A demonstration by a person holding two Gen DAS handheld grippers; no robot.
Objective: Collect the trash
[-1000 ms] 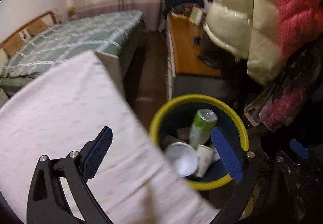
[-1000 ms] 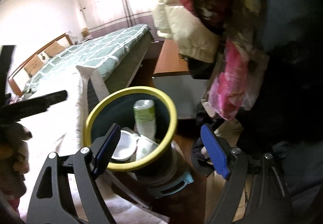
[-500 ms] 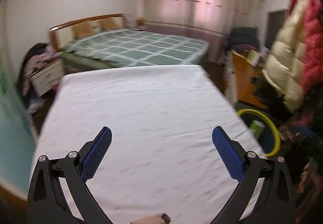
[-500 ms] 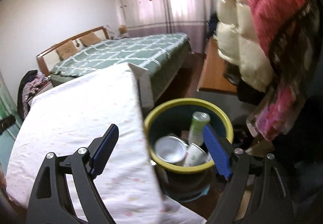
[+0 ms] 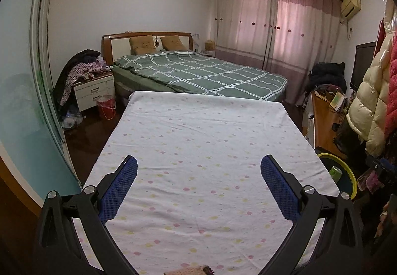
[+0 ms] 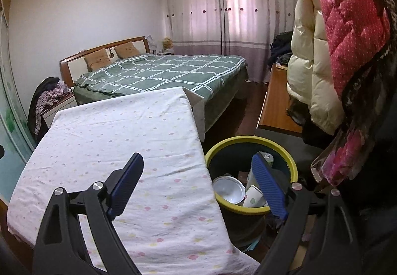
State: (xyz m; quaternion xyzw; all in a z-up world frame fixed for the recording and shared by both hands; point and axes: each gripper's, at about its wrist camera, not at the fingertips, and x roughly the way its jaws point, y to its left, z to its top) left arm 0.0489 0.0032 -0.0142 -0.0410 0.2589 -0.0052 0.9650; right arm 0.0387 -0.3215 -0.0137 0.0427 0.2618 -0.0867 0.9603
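Swung away from the bin a second ago, the left gripper [image 5: 198, 185] now hovers wide open and empty over the dotted sheet [image 5: 198, 151]. At right, the right gripper [image 6: 198, 185], jaws spread, straddles the yellow-rimmed bin [image 6: 250, 142] holding a bowl [image 6: 228, 191], cup [image 6: 253, 198] and can [image 6: 266, 159].

left hand-held gripper [image 5: 198, 188] fingers spread wide, empty, right hand-held gripper [image 6: 198, 185] likewise spread, empty
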